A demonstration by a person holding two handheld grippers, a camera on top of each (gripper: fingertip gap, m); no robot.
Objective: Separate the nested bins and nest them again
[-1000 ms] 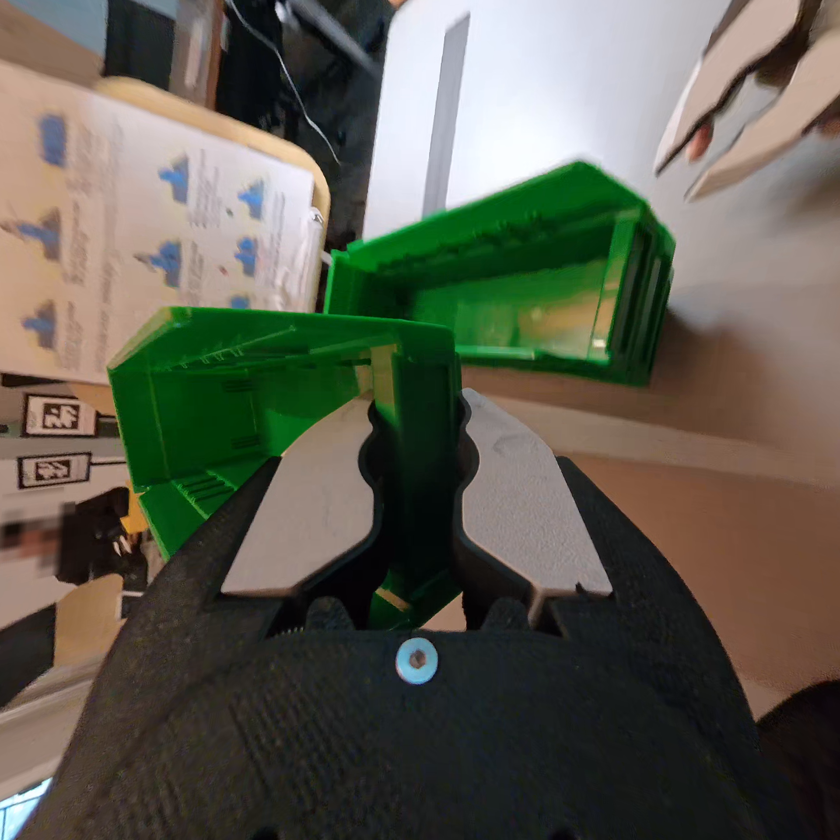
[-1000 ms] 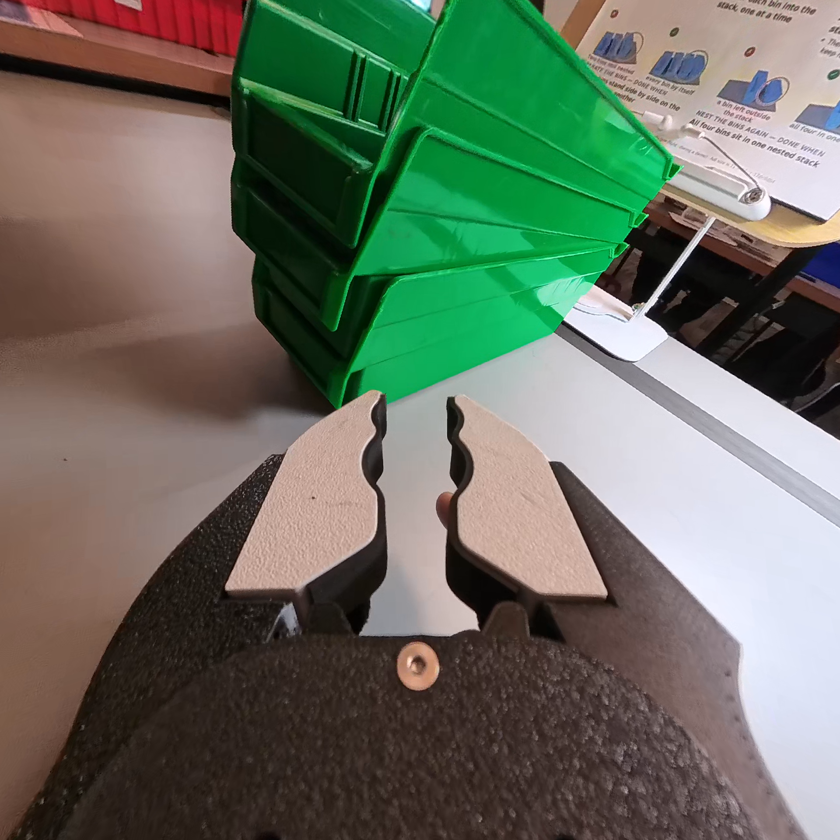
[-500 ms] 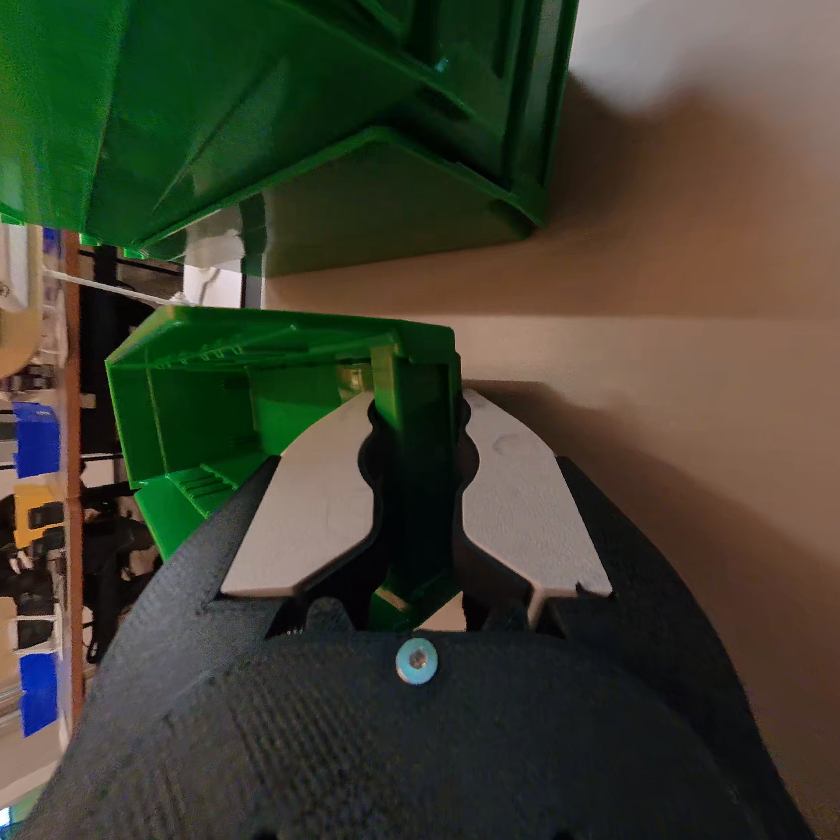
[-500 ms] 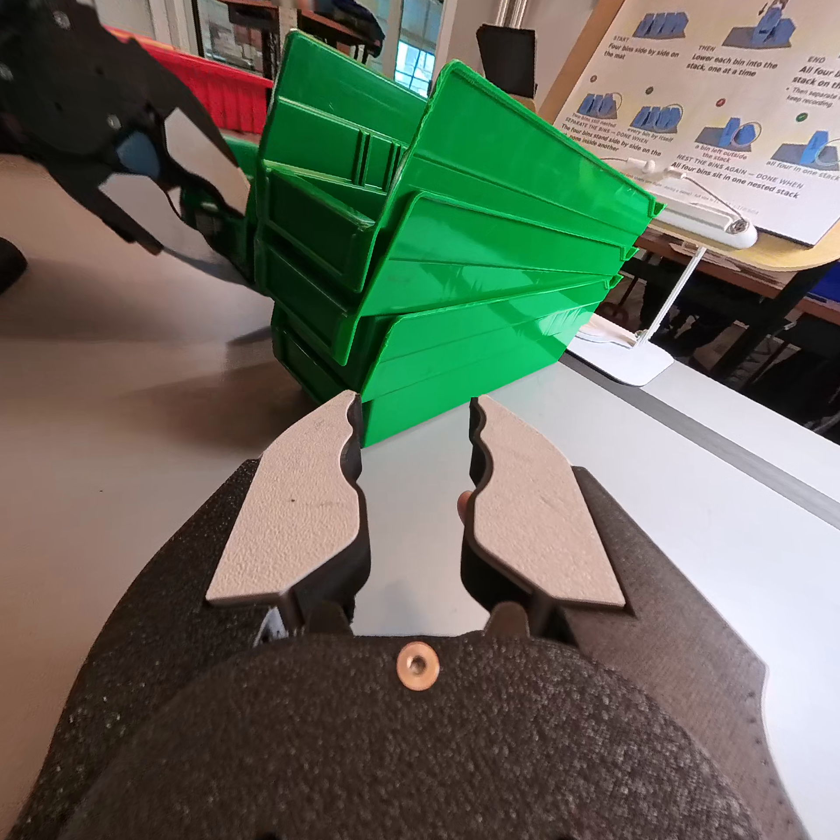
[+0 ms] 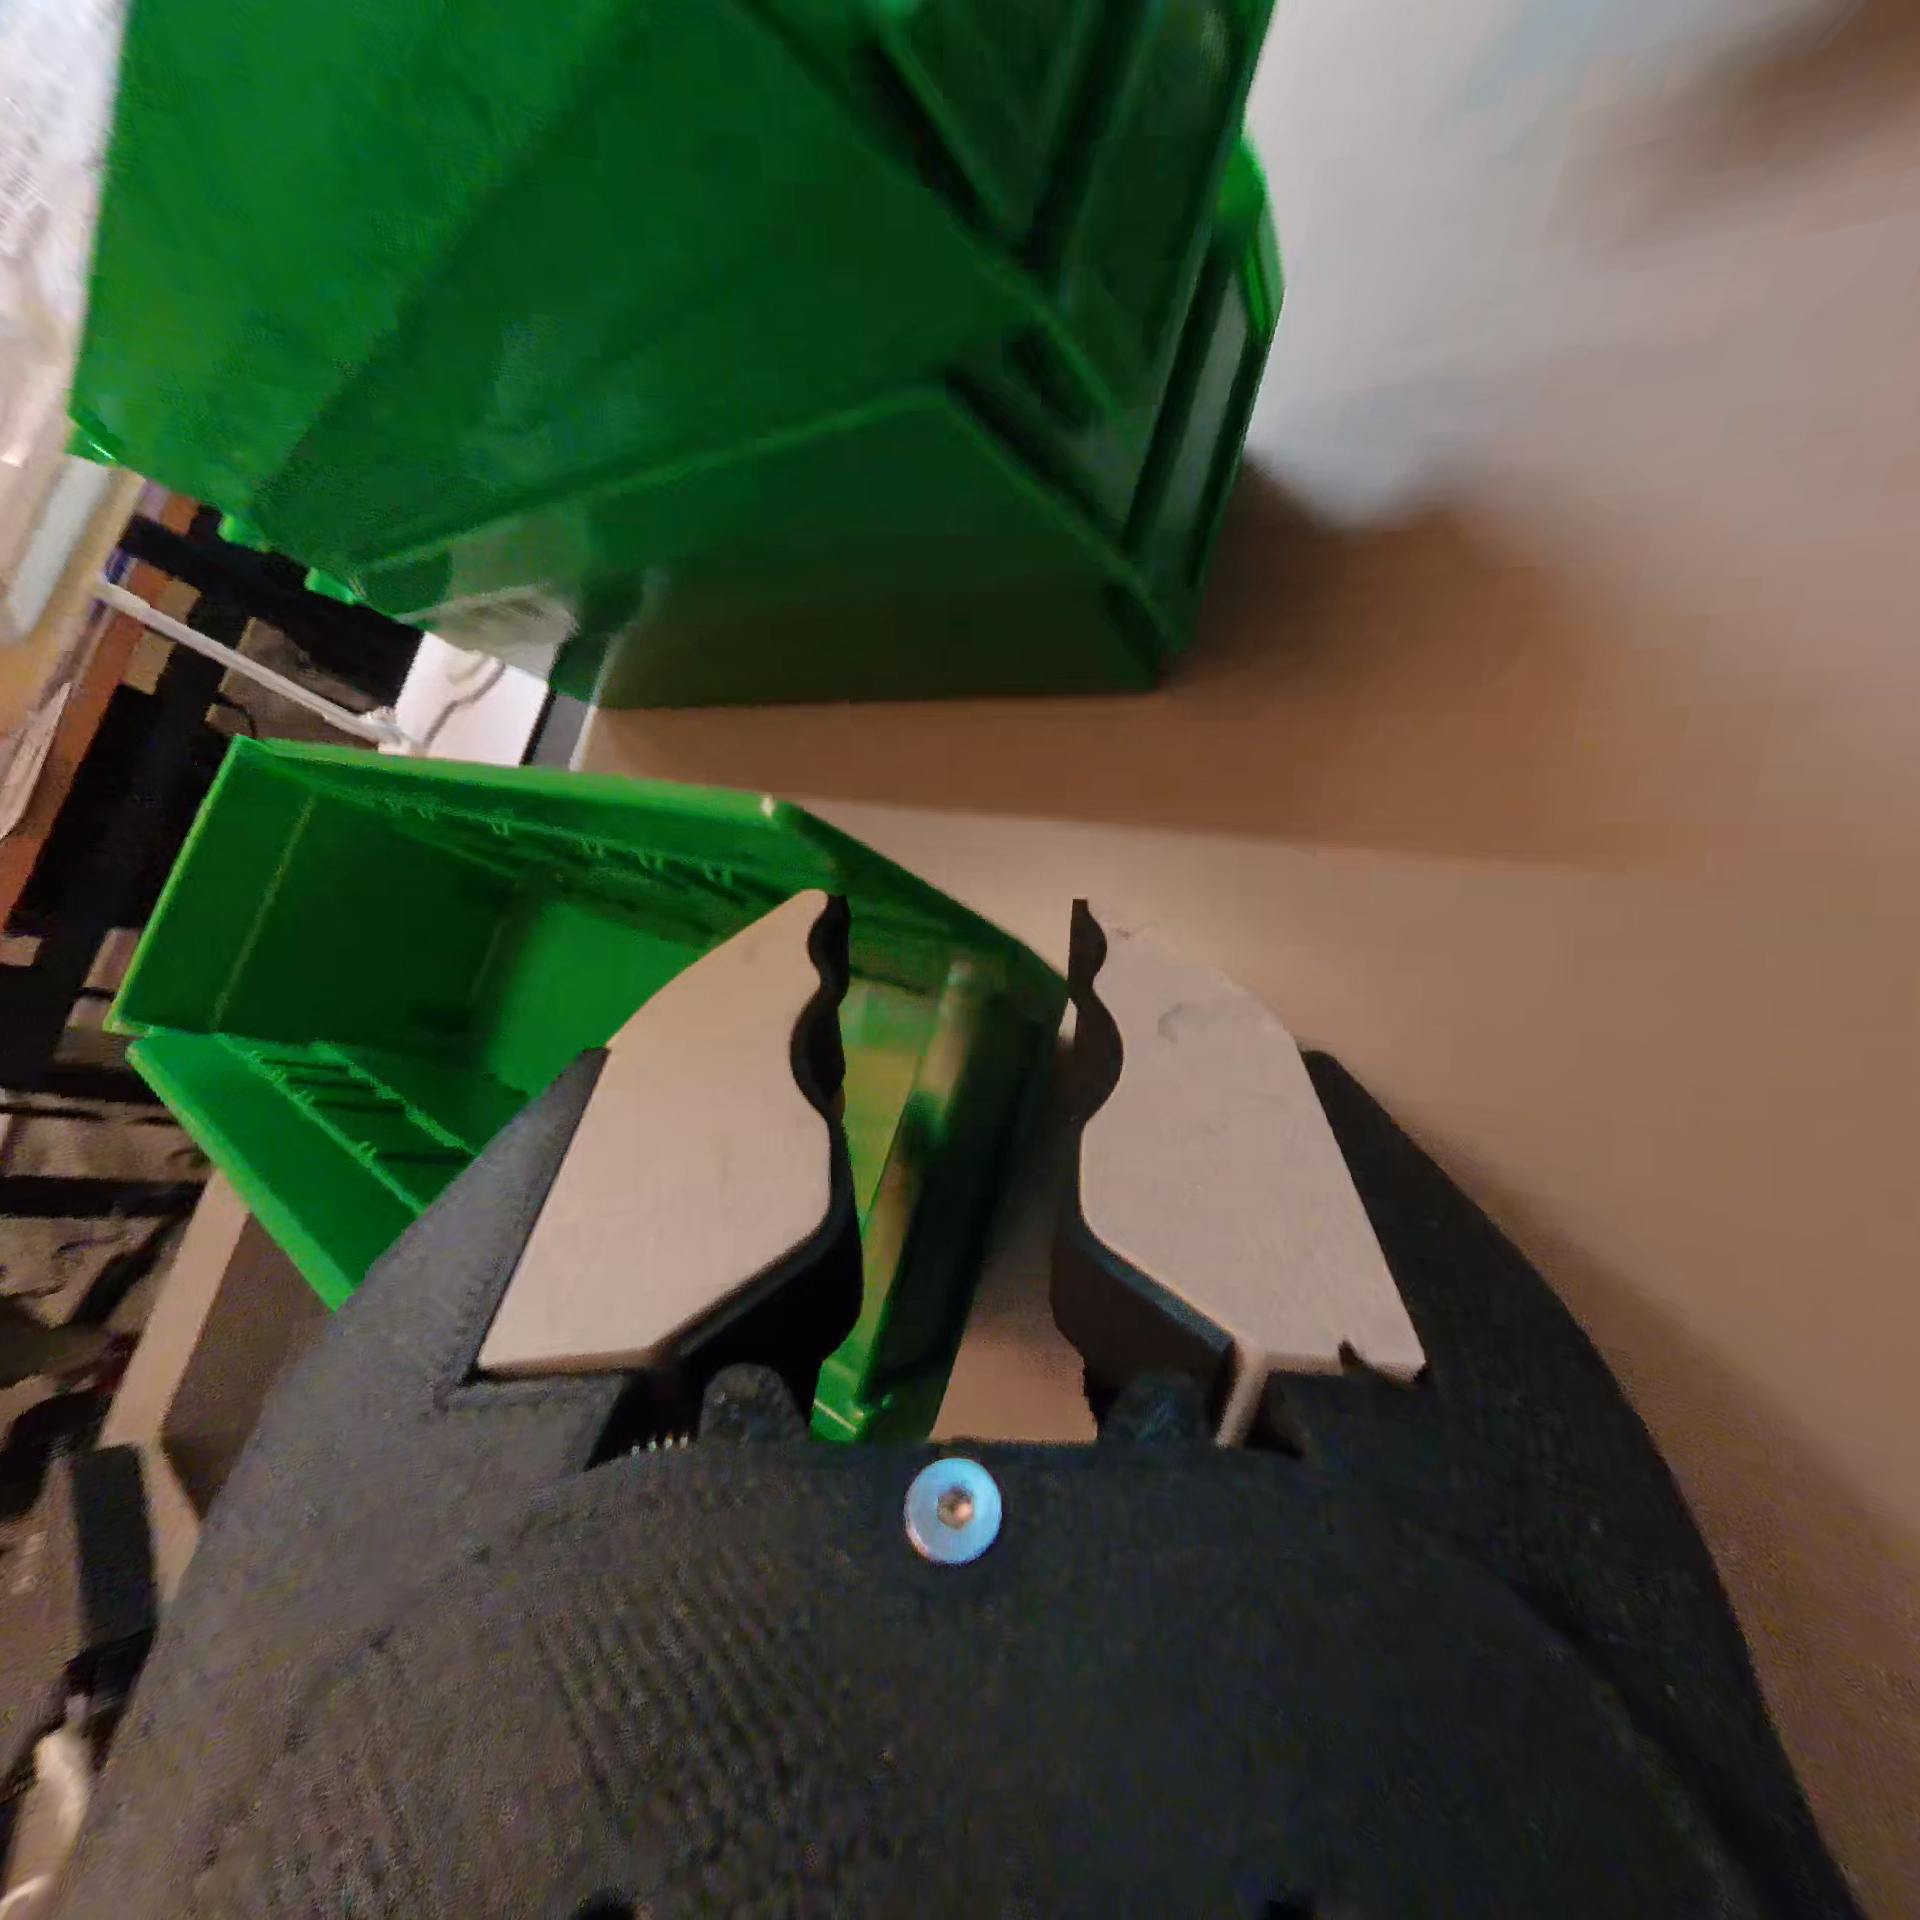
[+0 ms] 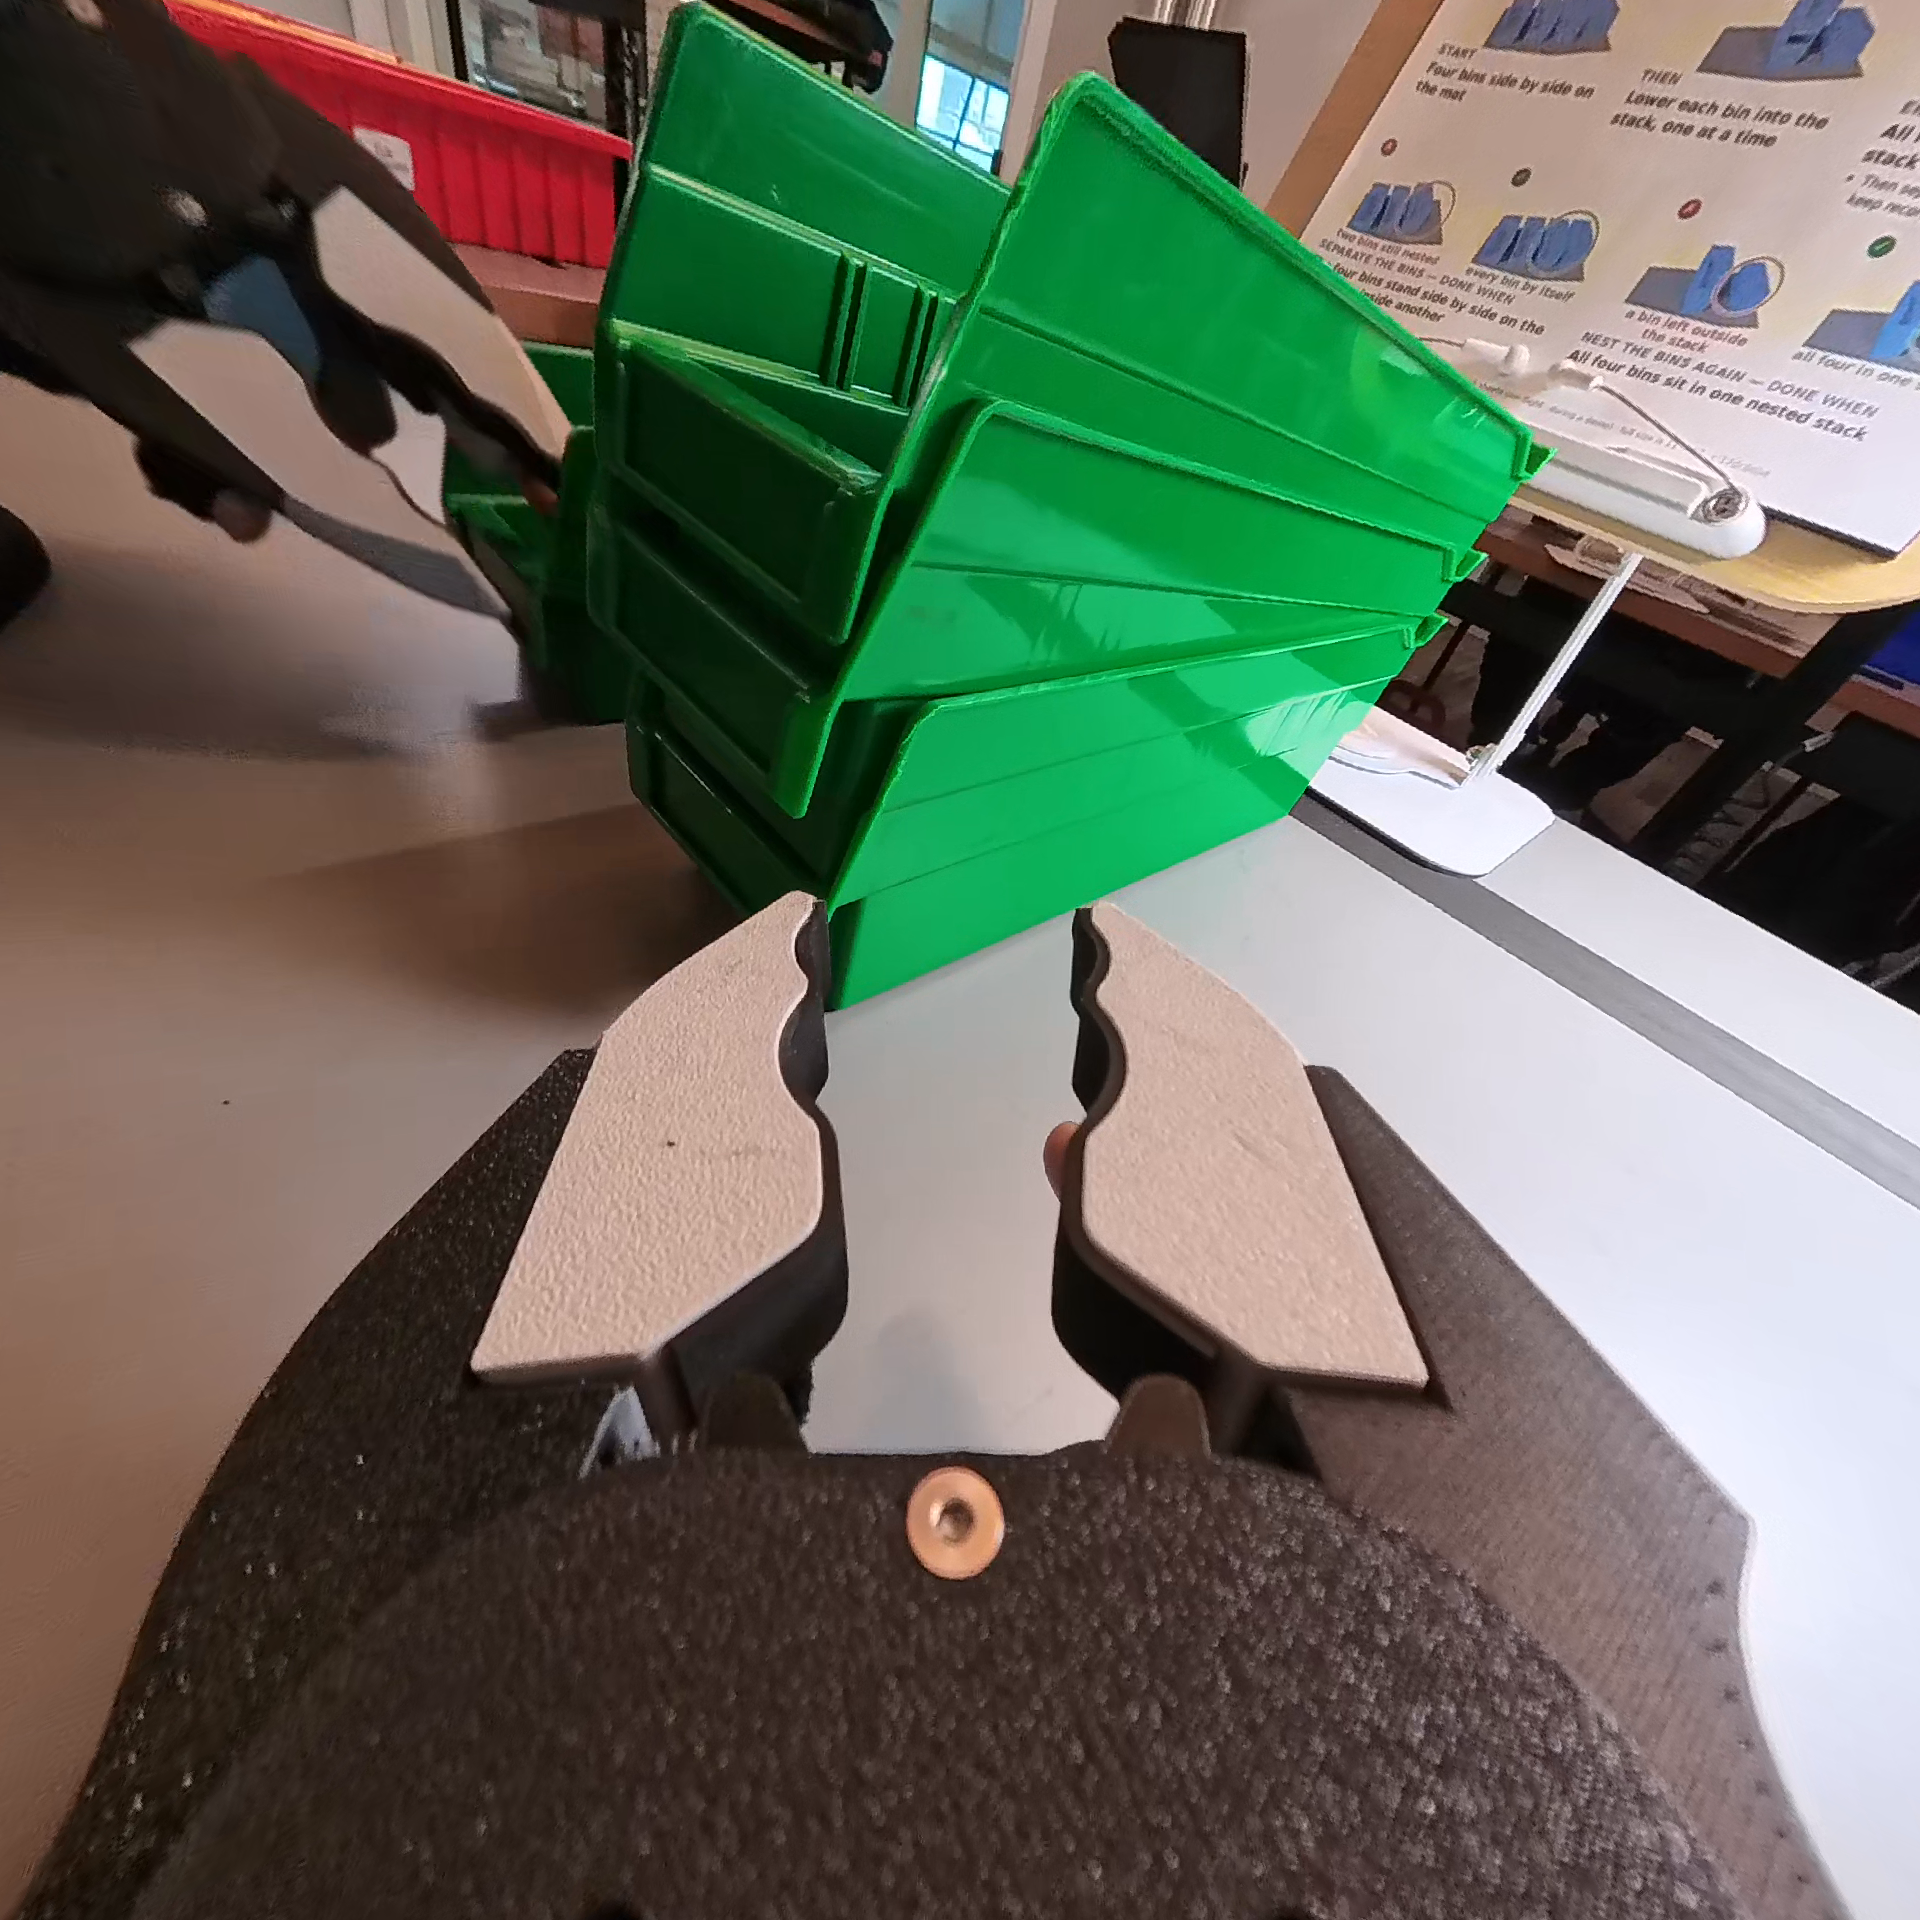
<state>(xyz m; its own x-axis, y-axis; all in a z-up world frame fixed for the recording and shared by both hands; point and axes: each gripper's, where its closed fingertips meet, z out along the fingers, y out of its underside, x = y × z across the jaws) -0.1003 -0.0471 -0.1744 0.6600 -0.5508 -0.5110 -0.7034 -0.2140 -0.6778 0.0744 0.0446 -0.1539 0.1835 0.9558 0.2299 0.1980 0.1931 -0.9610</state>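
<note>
Pale worktop (image 6: 1455, 1195) carries a leaning stack of nested green bins (image 6: 1091, 582), glossy, stiff and probably light, best pinched at a thin rim, beside one separated bin (image 5: 436, 997) straddled by the parted left gripper (image 5: 951, 914), while the right gripper (image 6: 951, 920) waits apart, empty.

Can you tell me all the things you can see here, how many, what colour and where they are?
nested bins: at least three, green, stacked crookedly on the table in front of the right gripper
single bin: one, green, beside the stack, its end wall between the left gripper's fingers
table: one, pale grey, under everything
instruction poster: one, white with blue pictures, behind the stack on the right
stand: one, white, on the table below the poster
crate: one, red, far back on the left
left gripper: one, black with grey fingers, open around the single bin's wall
right gripper: one, black with grey fingers, open, empty, facing the stack
</note>
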